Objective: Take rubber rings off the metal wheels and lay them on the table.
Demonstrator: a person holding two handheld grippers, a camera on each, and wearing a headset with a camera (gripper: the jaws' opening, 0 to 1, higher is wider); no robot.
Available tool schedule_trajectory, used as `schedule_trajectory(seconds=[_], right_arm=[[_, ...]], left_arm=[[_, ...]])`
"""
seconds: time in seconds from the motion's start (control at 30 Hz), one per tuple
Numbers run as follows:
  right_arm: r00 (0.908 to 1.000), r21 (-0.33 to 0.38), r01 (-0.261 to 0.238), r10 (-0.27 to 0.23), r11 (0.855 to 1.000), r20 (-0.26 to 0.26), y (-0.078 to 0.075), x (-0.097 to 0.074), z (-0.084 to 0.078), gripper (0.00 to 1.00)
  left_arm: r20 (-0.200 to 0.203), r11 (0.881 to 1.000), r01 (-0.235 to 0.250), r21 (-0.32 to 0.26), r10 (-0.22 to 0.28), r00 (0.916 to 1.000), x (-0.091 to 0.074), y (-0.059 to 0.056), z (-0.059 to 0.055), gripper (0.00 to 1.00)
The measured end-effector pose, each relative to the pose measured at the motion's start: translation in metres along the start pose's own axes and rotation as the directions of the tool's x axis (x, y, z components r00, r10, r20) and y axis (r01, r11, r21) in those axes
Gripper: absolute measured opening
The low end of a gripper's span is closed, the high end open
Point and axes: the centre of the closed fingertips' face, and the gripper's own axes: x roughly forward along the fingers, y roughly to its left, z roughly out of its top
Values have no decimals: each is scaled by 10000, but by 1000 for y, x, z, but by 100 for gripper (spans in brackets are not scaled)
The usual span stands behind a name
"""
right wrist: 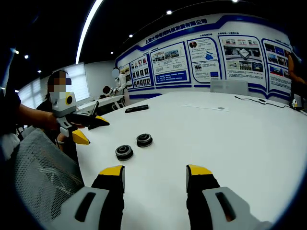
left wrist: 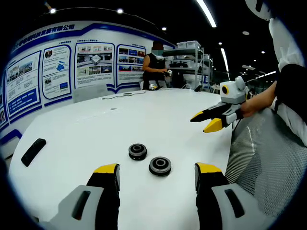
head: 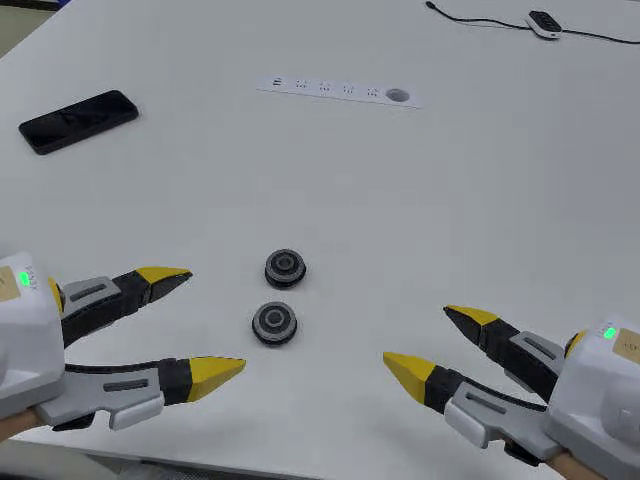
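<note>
Here, two small metal wheels lie flat on a white surface [head: 450,200], close to its near edge and about midway along it. The farther wheel [head: 286,268] and the nearer wheel [head: 274,323] sit just beside each other without touching, and each carries a dark rubber ring [head: 257,325] around its rim. Two hand-held tools are at the near edge, one on each side of the pair. The left tool [head: 216,320] has its yellow-tipped jaws spread wide and grips nothing; its tips point toward the wheels but stay apart from them. The right tool [head: 415,334] is likewise spread wide and empty, and sits a little further from the wheels. One black phone [head: 78,121] lies toward the far left edge. One white power strip [head: 340,91] lies near the far edge, and one small device [head: 543,24] on a black cable [head: 600,37] sits at the far right corner. Only bare surface separates each tool from the wheels.
</note>
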Motion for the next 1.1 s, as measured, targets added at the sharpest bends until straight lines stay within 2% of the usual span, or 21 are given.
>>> schedule_trajectory(seconds=[0.3,0.5,0.67,0.77,0.93,1.0,1.1], right_arm=[[10000,226,22,-22,9997,14,-1,0,-1,52],[9998,96,115,-113,9999,-168,-3,-1,-4,51],[9998,324,195,-193,9993,-70,-6,-1,-3,51],[9997,382,239,-236,9990,-80,-8,-2,-3,51],[9994,483,326,-323,9983,-79,-10,-2,-4,51],[9993,504,365,-361,9981,-97,-12,-2,-4,51],[9992,578,388,-386,9976,-48,-12,-3,-3,51]], left_arm=[[-177,9997,147,191,-144,9997,15,1,1,62],[-492,9993,273,264,-259,9985,28,1,-6,59],[-708,9975,569,417,-538,9960,37,-3,-8,52],[-883,9969,571,547,-522,9947,43,-2,-9,51],[-900,9956,703,620,-645,9938,51,-1,-6,46],[-1020,9922,704,1030,-598,9930,53,0,-7,42],[-1055,9916,722,1077,-608,9926,56,0,-8,39]])
